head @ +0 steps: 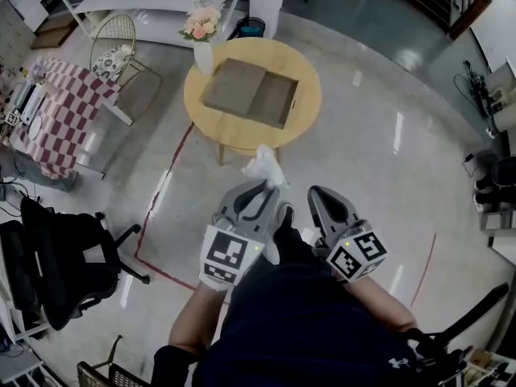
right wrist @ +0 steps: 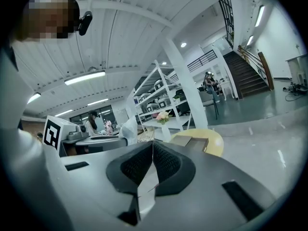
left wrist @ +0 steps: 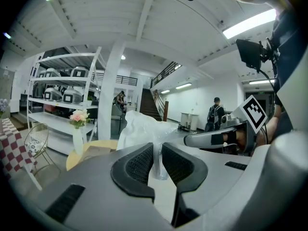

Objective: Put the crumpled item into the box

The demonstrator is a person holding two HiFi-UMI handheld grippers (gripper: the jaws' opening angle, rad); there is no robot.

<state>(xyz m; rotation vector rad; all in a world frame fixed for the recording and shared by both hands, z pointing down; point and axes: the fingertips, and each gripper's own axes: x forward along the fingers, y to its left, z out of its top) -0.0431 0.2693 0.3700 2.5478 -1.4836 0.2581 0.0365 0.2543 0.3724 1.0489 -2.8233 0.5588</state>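
A crumpled white plastic item [head: 264, 166] sticks out of my left gripper [head: 260, 189], whose jaws are shut on its twisted end. In the left gripper view the crumpled item [left wrist: 140, 130] bulges above the pads [left wrist: 139, 163]. The flat open cardboard box [head: 251, 93] lies on the round yellow table [head: 310, 95] ahead of both grippers. My right gripper [head: 321, 194] is held beside the left one, shut with nothing in it; its jaws meet in the right gripper view [right wrist: 152, 152], where the box [right wrist: 188, 140] shows beyond them.
A vase of pink flowers [head: 201, 29] stands at the table's far left edge. A wire chair [head: 118, 47], a checkered-cloth table [head: 56, 111] and a black office chair [head: 56, 256] stand on the left. Red tape lines [head: 161, 208] mark the polished floor.
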